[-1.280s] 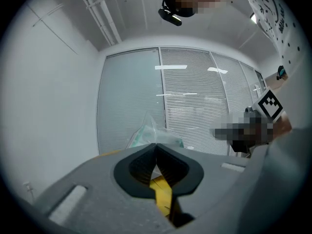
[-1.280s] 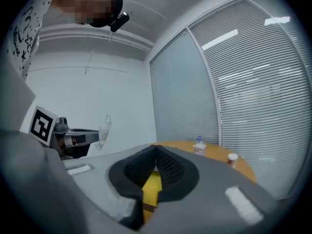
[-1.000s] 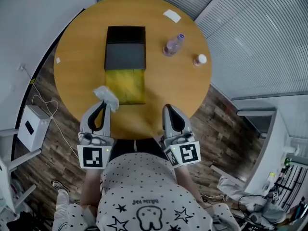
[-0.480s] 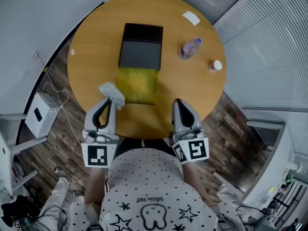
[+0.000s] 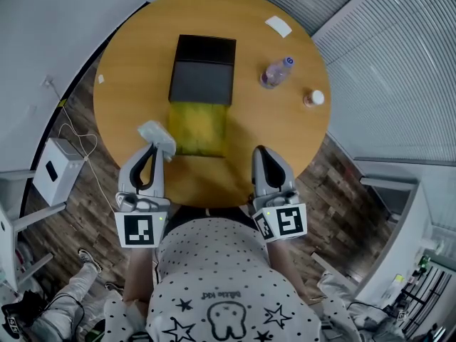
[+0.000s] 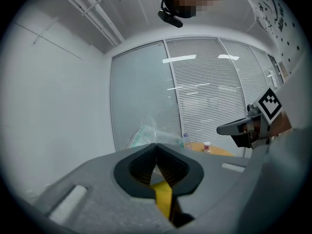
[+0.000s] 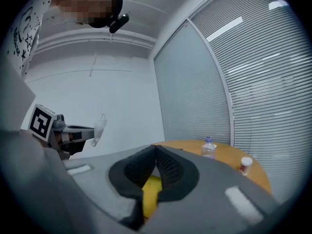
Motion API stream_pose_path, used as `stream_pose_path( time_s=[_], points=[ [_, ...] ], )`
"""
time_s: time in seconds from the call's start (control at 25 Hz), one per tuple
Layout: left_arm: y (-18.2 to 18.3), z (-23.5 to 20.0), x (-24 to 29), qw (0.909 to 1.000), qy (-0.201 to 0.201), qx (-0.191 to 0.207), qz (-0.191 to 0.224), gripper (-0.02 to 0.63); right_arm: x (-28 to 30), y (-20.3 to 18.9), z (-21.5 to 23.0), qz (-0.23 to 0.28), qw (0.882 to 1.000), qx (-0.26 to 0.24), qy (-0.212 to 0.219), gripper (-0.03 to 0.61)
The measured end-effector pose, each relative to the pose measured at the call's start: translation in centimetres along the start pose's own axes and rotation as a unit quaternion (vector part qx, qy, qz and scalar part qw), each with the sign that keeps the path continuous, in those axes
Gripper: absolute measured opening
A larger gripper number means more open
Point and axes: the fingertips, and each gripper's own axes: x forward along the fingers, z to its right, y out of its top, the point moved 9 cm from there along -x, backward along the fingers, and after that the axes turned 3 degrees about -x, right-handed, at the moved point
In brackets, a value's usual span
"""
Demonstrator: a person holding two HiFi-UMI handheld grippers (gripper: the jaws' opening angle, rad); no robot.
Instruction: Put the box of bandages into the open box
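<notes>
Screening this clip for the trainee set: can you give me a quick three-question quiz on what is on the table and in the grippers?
1. True or false: the bandage packet already lies inside the open black box.
2. Which one holds the packet? A) left gripper B) right gripper C) neither
3. Fill in: on the table, between the black box and the small white-capped bottle, stands a clear ____.

Key
1. False. It is outside the box, pinched in shut jaws.
2. A. The right gripper's jaws are shut on nothing.
3. water bottle
</notes>
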Motion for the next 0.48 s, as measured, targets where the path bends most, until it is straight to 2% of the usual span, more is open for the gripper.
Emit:
stream_pose_path(
  time_s=[0.16,0.28,0.4,0.48],
  points=[
    [0.6,-0.5,0.4,0.9996,-0.007,0.026,-0.009,0.012,0.1,-0.2,0.5,-0.001,1.000,0.002,-0.006,0.005],
    [1.3,-0.7,1.2,0.9973,-0.030,0.064,-0.021,0.012,0.0,-0.2,0.8,-0.001,1.000,0.003,-0.012,0.005],
    [1.9,-0.7,2.4,0.9898,-0.065,0.120,-0.042,0.012,-0.1,-0.2,1.0,-0.001,1.000,0.005,-0.018,0.005],
    [2.0,-0.4,3.2,0.9851,-0.084,0.140,-0.053,0.012,-0.2,-0.3,1.2,-0.002,1.000,0.007,-0.022,0.004]
  ],
)
